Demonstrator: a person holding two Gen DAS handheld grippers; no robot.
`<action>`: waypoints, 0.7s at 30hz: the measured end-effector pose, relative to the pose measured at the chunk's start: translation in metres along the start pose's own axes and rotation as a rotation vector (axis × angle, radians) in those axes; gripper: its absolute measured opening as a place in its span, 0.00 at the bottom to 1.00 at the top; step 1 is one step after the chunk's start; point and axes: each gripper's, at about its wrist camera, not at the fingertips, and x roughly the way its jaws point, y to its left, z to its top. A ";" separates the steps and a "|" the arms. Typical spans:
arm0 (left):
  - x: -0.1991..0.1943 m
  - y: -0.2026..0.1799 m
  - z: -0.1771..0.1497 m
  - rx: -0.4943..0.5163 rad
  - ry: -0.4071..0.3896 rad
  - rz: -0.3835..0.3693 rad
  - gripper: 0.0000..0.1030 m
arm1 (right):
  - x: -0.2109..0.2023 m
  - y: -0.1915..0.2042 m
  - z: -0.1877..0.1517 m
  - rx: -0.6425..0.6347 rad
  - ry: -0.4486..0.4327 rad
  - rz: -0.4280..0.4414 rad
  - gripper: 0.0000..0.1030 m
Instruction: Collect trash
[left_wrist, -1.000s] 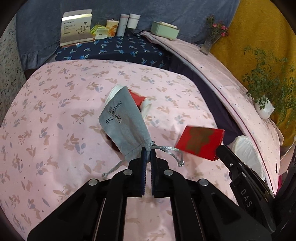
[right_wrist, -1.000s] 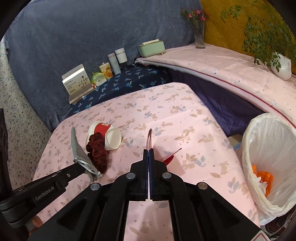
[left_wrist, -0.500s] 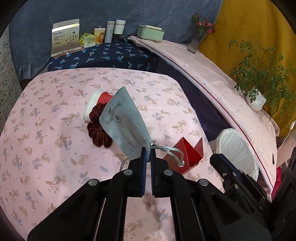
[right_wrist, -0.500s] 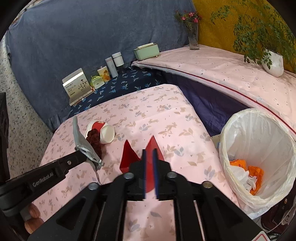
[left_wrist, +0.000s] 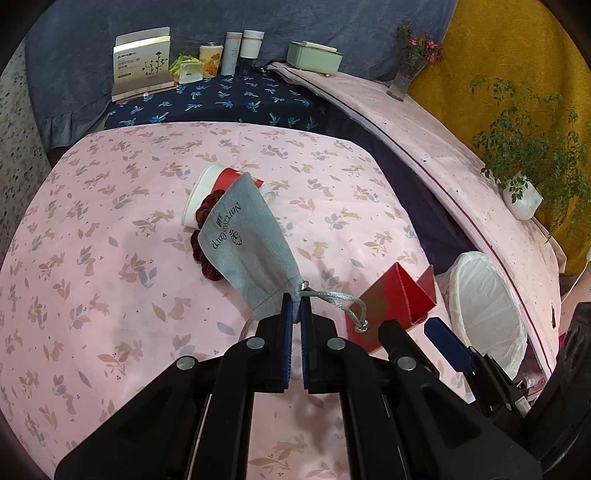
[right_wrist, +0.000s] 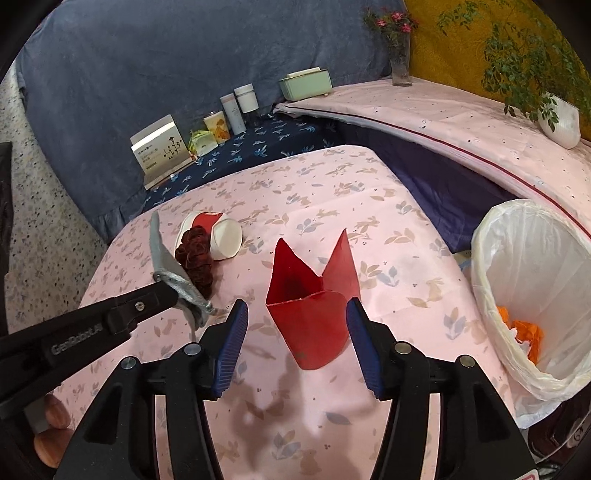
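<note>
While unclamped, red box between pads

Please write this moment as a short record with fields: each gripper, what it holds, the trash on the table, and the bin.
left gripper: shut on grey pouch, pinched at its drawstring neck
right gripper: open, red paper box between its fingers; contact unclear
on table: paper cup on its side, dark red scrunchie beside it
trash bin: white liner, orange scraps inside, off the table's right edge
</note>
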 end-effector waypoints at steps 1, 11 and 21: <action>0.001 0.002 0.000 -0.001 0.001 0.004 0.03 | 0.003 0.000 0.001 0.002 0.001 -0.004 0.53; 0.003 0.002 0.003 0.010 0.002 0.005 0.03 | 0.012 -0.009 0.010 0.049 0.004 -0.002 0.17; -0.001 -0.041 0.003 0.078 -0.009 -0.025 0.03 | -0.029 -0.036 0.022 0.088 -0.086 -0.018 0.17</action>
